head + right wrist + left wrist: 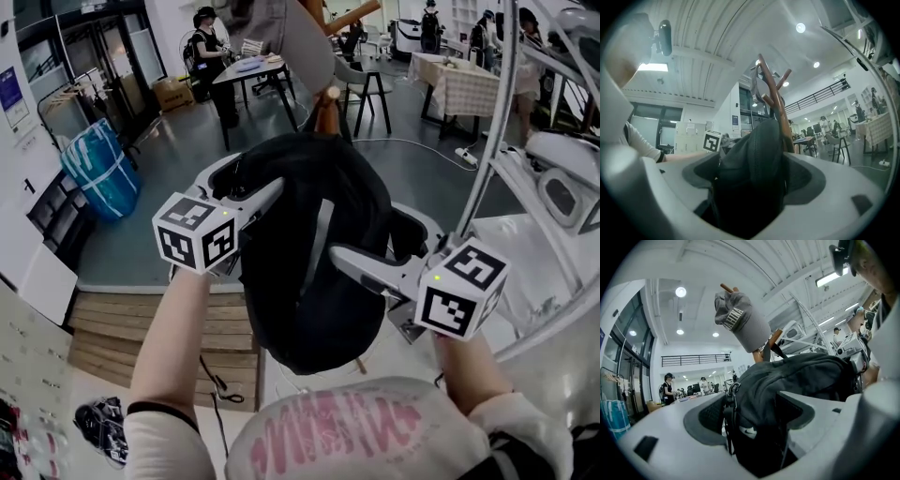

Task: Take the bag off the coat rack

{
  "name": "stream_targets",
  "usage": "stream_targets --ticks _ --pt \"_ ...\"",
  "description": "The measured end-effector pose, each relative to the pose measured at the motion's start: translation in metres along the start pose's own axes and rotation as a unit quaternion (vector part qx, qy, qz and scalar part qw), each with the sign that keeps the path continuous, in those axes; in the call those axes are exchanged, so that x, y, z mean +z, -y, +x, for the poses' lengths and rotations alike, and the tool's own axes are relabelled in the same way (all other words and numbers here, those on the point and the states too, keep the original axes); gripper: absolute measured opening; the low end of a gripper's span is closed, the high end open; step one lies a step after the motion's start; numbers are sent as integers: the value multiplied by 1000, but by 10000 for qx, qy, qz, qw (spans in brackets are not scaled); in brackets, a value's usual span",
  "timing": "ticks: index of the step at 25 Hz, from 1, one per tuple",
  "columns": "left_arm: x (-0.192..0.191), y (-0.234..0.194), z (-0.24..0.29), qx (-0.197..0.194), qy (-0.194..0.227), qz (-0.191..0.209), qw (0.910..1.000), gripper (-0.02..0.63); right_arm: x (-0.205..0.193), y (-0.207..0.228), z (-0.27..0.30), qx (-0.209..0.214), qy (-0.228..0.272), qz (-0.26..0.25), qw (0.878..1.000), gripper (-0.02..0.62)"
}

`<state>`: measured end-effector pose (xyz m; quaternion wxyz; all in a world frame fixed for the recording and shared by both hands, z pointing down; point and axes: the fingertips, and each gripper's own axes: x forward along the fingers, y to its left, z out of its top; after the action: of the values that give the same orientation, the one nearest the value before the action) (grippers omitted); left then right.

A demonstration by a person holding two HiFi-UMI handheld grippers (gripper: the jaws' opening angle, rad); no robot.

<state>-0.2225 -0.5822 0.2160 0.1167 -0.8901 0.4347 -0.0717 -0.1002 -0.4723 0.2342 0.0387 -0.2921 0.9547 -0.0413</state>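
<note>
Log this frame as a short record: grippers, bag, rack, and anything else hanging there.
left gripper: shut on bag
right gripper: shut on bag
bag: black, gripped from both sides, close to rack
rack: wooden, pegs angled upward
cap: grey, hanging on a peg
bag off its peg: cannot tell

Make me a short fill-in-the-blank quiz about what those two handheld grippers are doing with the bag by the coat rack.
1. The bag is ____ in colour.
2. The left gripper and the right gripper each have their jaws ____ on the bag.
3. The grey cap on the wooden coat rack hangs ____ the bag.
Missing words: black; shut; above.
</note>
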Motion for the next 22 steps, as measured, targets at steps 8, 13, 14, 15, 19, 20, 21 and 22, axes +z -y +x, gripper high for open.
stream_targets --ticks 8,13,14,15,19,20,21,22 --pt "10 6 -2 -409 508 -460 9968 316 -2 5 1 90 133 133 9998 405" --pt "8 6 -5 -64 277 -370 9989 212 -1 5 4 192 74 115 9997 380" --pt "8 7 -7 9 269 -392 9989 206 -2 4 5 196 80 115 9997 380" --pt "7 8 -10 66 291 -440 9986 199 -2 3 7 191 93 118 9997 379" --pt "5 8 -15 291 334 -470 9979 195 -3 1 14 125 94 115 9998 365" --pt "4 8 -15 351 319 -441 9979 195 -4 2 15 100 76 115 9999 360" --pt "4 9 -14 404 312 -413 9978 195 -5 4 15 69 58 114 9999 353" --pt "3 11 -14 437 324 -402 9977 191 -6 7 14 37 45 112 9999 347"
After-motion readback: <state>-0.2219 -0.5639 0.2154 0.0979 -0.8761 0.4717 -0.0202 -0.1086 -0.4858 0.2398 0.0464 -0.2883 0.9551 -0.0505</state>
